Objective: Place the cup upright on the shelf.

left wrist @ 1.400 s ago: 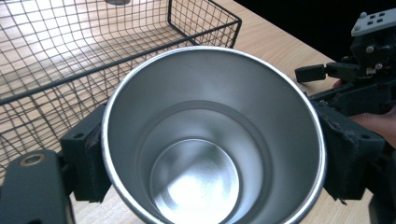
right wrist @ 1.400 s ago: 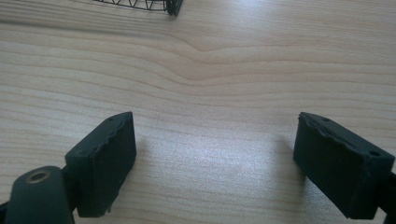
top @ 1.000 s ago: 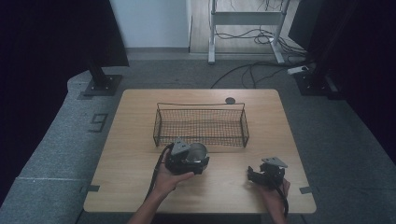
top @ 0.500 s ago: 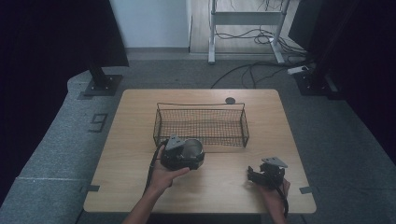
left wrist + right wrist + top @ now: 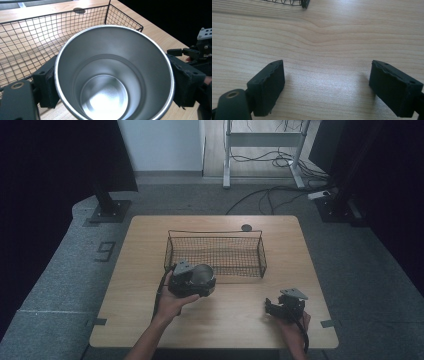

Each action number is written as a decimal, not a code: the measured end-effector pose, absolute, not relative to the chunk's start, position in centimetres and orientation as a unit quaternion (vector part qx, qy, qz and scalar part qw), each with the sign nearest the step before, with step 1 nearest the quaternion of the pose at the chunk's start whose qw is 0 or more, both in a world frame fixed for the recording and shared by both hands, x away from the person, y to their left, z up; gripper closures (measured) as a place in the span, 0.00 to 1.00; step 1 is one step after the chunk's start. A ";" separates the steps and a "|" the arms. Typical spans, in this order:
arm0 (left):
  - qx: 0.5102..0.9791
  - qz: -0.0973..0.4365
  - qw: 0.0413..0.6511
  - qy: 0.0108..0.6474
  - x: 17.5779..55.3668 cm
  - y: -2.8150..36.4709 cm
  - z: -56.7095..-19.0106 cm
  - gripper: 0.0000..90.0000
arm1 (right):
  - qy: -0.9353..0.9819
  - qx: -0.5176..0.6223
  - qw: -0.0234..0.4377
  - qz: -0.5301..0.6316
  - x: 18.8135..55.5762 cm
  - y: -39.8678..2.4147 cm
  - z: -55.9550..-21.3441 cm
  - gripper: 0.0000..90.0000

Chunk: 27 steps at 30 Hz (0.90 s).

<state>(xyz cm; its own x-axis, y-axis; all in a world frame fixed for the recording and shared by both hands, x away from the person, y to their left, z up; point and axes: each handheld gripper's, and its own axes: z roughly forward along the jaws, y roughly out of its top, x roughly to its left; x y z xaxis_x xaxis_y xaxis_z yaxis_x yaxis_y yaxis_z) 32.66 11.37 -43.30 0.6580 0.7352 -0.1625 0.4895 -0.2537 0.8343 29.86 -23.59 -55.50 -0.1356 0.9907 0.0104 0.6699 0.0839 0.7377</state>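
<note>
Right hand-held gripper [image 5: 272, 308] low over bare worktop [image 5: 240, 320] at near right corner, jaws spread wide, nothing between them; only wood grain ahead in right gripper view, with a basket corner [image 5: 304, 3] at top edge. Left hand-held gripper [image 5: 197, 282] clamped on steel cup [image 5: 202, 275], pads pressed to opposite sides of cup wall just under the rim; cup mouth turned up toward the camera in left gripper view [image 5: 113, 72], interior empty, long axis roughly upright with a slight tilt. Cup held just in front of near wall of wire basket [image 5: 215, 270], near its left half; whether the cup touches the wire, cannot tell. Basket lies directly beyond cup, long side running across worktop, open at top, no contents seen. Likely next: lift over near wall and lower inside; left hand far nearer to basket than right, well apart to the side. Near wall rim the only obstacle; cup base must clear it. Small dark round disc [image 5: 246, 227] on worktop beyond far wall, out of the way.
</note>
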 end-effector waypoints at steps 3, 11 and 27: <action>0.781 0.125 0.469 0.392 32.9 11.6 -43.0 0.16 | 0.688 0.603 0.261 0.307 29.9 -23.6 -55.5 0.14; 0.784 0.130 0.468 0.387 33.3 11.6 -42.4 0.16 | 0.688 0.603 0.261 0.307 29.9 -23.6 -55.5 0.14; 0.779 0.128 0.468 0.398 34.4 12.1 -41.7 0.16 | 0.689 0.603 0.262 0.307 29.9 -23.6 -55.5 0.14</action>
